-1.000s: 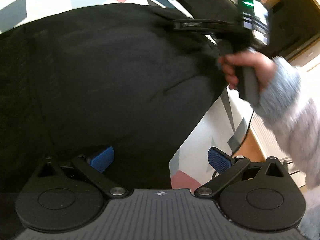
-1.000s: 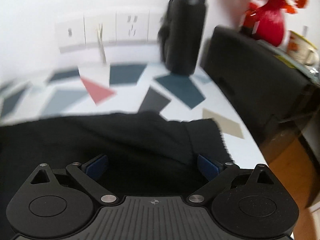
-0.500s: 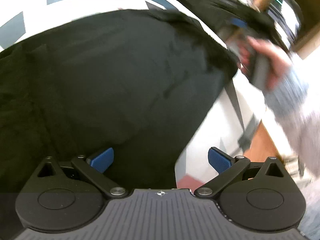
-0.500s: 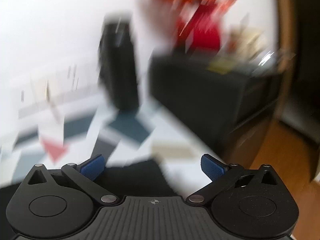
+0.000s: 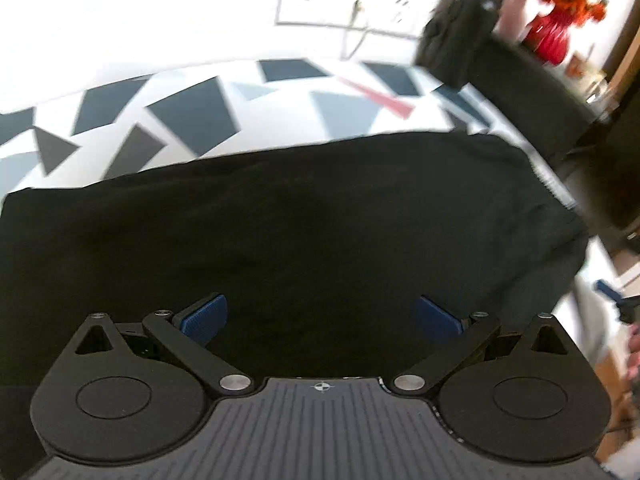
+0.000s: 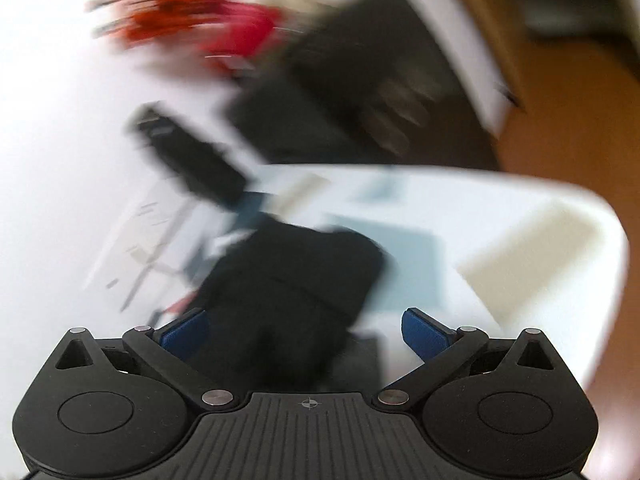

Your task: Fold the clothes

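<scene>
Blue-padded fingers (image 5: 204,314) of the left gripper (image 5: 320,316) are spread wide with nothing between them, above the black garment (image 5: 304,216), which lies flat on the table (image 5: 192,116) with its geometric-print cover. Beyond the garment's far right corner stands a black bottle (image 5: 460,32). Right gripper (image 6: 306,334) is likewise spread and empty (its view badly blurred), over the garment's end.

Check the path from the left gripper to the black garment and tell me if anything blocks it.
Nothing visible blocks it. The left gripper is open, directly over the black garment, which lies flat on the patterned tablecloth. The black bottle stands well beyond the garment's far edge.
</scene>
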The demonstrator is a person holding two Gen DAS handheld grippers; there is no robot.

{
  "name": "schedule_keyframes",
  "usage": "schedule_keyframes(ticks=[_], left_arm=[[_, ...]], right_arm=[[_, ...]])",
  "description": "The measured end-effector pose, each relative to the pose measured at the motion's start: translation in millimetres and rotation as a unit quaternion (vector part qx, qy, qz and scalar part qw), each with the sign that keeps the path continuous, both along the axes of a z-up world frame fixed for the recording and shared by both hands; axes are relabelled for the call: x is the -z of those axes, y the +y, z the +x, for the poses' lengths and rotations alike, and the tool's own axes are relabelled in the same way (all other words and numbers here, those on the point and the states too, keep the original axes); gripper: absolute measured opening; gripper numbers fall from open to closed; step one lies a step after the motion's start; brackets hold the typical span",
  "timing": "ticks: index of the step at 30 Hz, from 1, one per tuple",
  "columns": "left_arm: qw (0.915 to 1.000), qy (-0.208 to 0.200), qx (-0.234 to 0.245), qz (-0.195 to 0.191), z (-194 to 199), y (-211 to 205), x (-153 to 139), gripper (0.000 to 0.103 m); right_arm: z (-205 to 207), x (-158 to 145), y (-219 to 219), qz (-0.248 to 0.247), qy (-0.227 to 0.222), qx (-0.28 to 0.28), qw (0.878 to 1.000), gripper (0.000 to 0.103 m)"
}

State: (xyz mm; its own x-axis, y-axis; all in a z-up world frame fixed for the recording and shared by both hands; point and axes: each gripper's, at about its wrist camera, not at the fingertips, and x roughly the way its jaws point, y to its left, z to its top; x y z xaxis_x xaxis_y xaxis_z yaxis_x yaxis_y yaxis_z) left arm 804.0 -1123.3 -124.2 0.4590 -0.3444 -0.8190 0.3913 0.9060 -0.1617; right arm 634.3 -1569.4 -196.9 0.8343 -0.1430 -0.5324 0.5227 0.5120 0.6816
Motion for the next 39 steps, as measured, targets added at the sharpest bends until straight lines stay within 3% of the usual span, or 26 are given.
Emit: schedule_keyframes(ticks=[3,14,18,25,29,32,35,39], left_arm=[[0.9997,0.008,-0.014,0.020,2.6,-1.7,10.1,0.103],[0.9977,0.009,-0.036,0.057,14.5,-16.0,20.3,0.103],[0.9974,0.007,-0.034,0.062,14.4,-24.4,20.8,0.103],[0.9969,0.000,-0.027,0.074,14.0,-29.0,23.8,0.103],[0.9938,-0.010,-0.007,0.110,14.5,-40.0,26.9,0.103],[0.9942,-0.006,-0.007,0.107,18.0,-40.7,26.7,0.103],[0.9945,-0.006,-0.001,0.104,18.1,-40.0,26.4,0.103],[0.9945,-0.012,-0.003,0.104,16.7,-39.4,26.9,0.103]], right_arm=[[6.0,11.5,-2.8,-0.022,0.000,0.017,1.000,0.102],[63.1,4.3,11.2,-0.079,0.012,-0.048,0.996,0.102],[58.3,-1.3,-2.3,-0.007,-0.041,-0.054,0.998,0.102],[30.7,10.1,-8.9,0.127,-0.034,-0.088,0.987,0.101],[40.4,11.3,1.6,0.104,-0.032,-0.100,0.989,0.102],[57.5,11.8,-5.5,0.115,-0.039,-0.078,0.990,0.102],[74.6,8.8,-10.6,0.086,-0.034,-0.054,0.994,0.102],[94.5,12.4,-7.9,0.061,-0.045,-0.069,0.995,0.099]])
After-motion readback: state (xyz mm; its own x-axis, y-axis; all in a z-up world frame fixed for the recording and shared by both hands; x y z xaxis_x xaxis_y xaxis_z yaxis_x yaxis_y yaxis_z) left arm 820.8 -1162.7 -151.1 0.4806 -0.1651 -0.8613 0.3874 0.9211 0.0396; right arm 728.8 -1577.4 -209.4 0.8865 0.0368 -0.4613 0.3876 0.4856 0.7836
